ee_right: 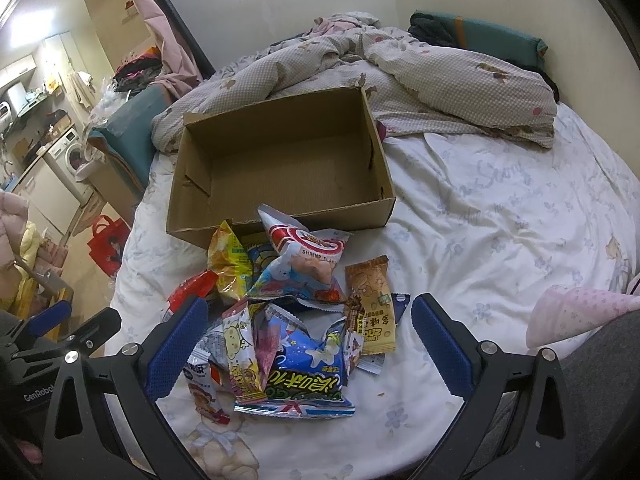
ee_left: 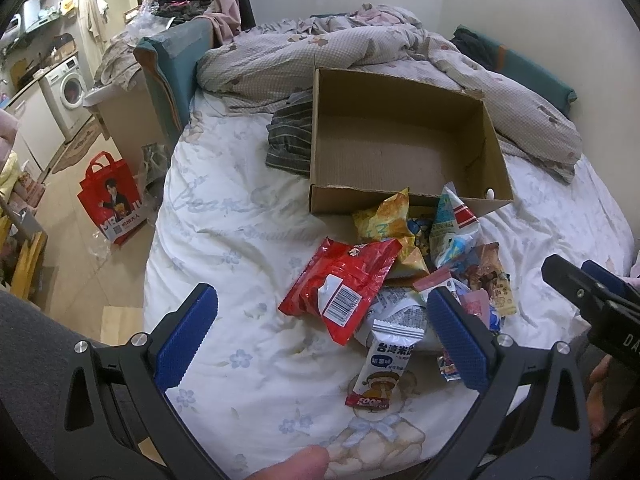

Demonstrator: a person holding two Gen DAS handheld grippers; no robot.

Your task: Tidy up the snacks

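An open cardboard box (ee_left: pixel 320 128) (ee_right: pixel 180 184) lies on the bed, with nothing visible inside. A pile of snack packets lies in front of it: a red bag (ee_left: pixel 340 284), a yellow bag (ee_left: pixel 386 216) (ee_right: pixel 230 258), a shrimp-flakes bag (ee_right: pixel 308 256), a brown packet (ee_right: pixel 370 304), a blue packet (ee_right: pixel 308 364) and a white rice-snack bar (ee_left: pixel 384 364). My left gripper (ee_left: pixel 320 336) is open above the pile's left side, holding nothing. My right gripper (ee_right: pixel 308 344) is open above the pile's near part, holding nothing.
A crumpled quilt (ee_right: pixel 440 76) lies behind the box, with striped clothing (ee_left: pixel 290 136) at the box's left. The bed's left edge drops to a floor with a red shopping bag (ee_left: pixel 112 200). A washing machine (ee_left: pixel 66 92) stands far left. The bedsheet (ee_right: pixel 500 220) stretches right.
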